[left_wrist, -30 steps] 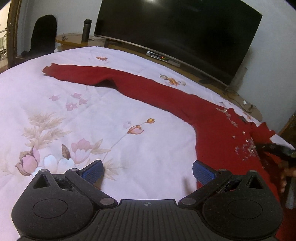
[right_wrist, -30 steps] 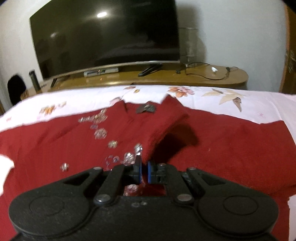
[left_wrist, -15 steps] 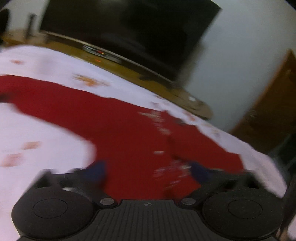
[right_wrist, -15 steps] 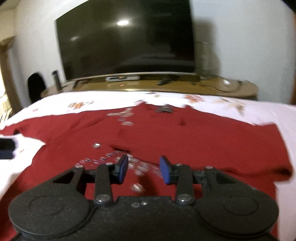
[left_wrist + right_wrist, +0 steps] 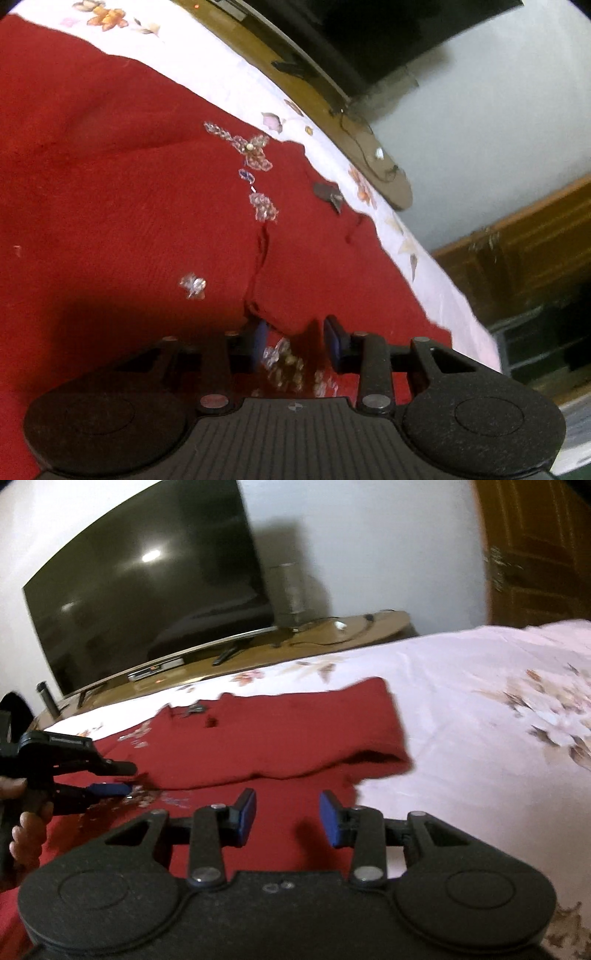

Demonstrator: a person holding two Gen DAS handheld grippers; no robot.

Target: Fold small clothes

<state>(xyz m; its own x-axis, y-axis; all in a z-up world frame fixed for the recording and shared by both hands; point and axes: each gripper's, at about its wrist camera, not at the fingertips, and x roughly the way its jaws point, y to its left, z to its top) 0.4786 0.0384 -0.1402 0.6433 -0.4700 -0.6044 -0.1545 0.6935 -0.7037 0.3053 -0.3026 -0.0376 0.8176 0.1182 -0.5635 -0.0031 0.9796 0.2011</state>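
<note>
Left claw [image 5: 293,341] has just been narrowing, its blue pads part spread above a beaded fold of the red top [image 5: 122,192], gripping nothing. Right claw [image 5: 288,818] also hangs half spread and empty over that top, spread on the flowered bedsheet [image 5: 480,716].

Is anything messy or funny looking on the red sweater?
Yes, a bit. The red sweater is only partly folded: one side is flipped over the middle, leaving a bumpy, crooked edge across the beaded front. It lies slanted on the flowered bedsheet. Nothing looks torn or spilled.
</note>
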